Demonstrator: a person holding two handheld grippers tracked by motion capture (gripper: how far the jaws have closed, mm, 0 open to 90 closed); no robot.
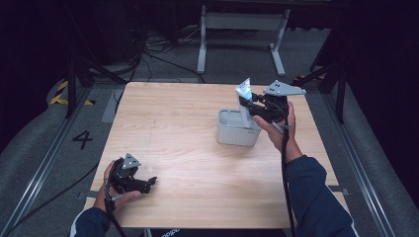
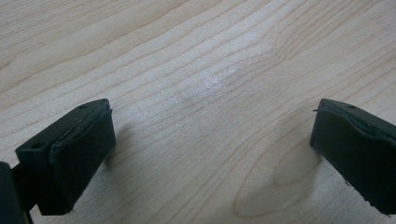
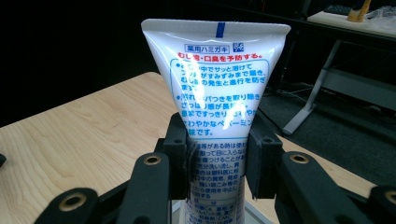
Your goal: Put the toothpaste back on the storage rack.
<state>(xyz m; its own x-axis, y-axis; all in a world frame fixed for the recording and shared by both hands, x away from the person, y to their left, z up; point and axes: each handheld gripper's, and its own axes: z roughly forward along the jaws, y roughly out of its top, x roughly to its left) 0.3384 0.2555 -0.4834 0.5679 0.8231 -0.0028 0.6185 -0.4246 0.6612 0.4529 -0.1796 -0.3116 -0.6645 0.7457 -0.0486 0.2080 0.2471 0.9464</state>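
**Right gripper holds tube above the grey bin: placement check**

The right gripper is clenched on a white toothpaste tube; in the right gripper view both pads press the tube's lower body and the flat crimped end stands uppermost. In the high view the tube sits upright over the far right corner of a small grey bin that stands on the worktop, right of centre. Whether the cap end is already inside the bin cannot be told; the gripper body covers it.

The left gripper rests low at the near left of the worktop, jaws released and wide apart with bare wood between them, well apart from the bin.

Assessment: the step in hand appears to be setting the tube into the bin.

Recommendations:
- Keep the tube vertical and centre it over the opening before lowering; at present it sits close to the rim, so a straight descent could catch the wall.
- Lower until the cap end finds support, then release; letting go high risks a topple.
- The bin looks light. A knock from the gripper could shift it.
- Withdraw upward, clear of the crimped end.
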